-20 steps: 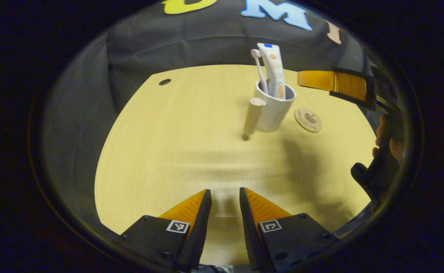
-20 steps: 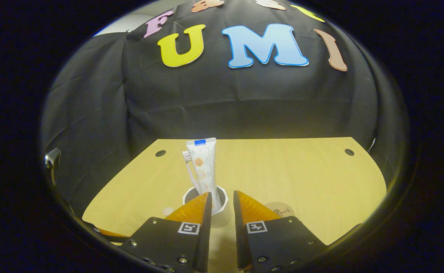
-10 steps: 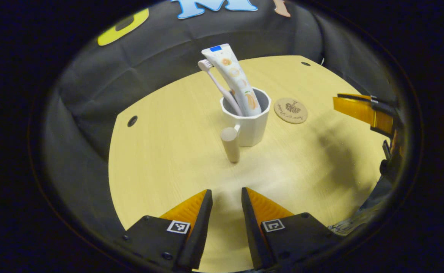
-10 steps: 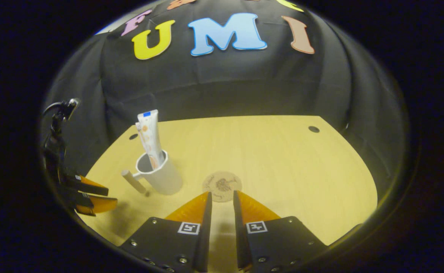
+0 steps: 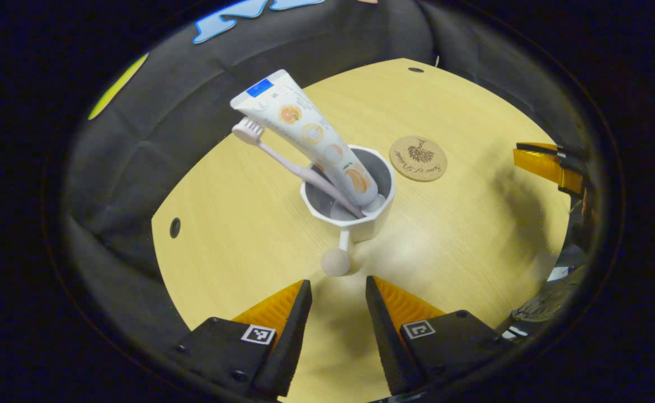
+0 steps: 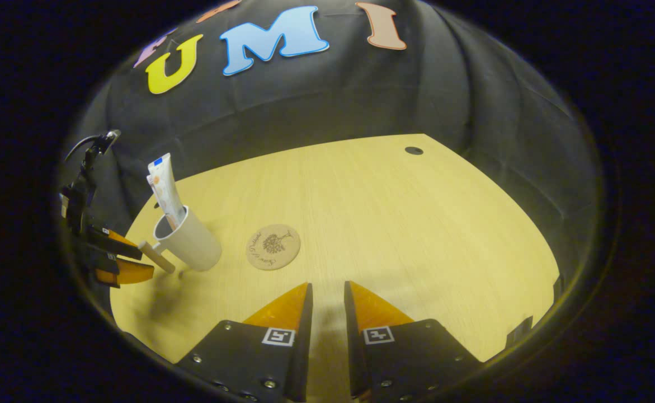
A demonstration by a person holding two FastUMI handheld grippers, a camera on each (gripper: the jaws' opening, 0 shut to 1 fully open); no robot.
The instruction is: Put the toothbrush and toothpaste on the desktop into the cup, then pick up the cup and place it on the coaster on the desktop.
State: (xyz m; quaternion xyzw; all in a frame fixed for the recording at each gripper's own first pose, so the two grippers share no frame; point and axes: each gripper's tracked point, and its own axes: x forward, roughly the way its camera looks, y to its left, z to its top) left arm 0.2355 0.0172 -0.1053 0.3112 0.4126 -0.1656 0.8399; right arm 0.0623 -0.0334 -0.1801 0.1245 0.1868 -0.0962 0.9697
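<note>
Toothbrush (image 5: 282,160) and toothpaste (image 5: 310,135) in cup (image 5: 372,224), coaster (image 5: 418,158) just beside it on desktop (image 5: 238,224)

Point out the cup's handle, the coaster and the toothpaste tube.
cup's handle (image 5: 336,262), left gripper view, on its rounded wooden end.
coaster (image 5: 418,158), left gripper view, on its printed middle.
toothpaste tube (image 5: 310,133), left gripper view, mid-body above the rim.

You've brought the left gripper (image 5: 333,291) in close over the cup (image 5: 349,215), its wooden handle (image 5: 335,262) now just ahead of slightly wider jaws; the right gripper (image 6: 327,296) has swung away, past the coaster (image 6: 273,247)
</note>
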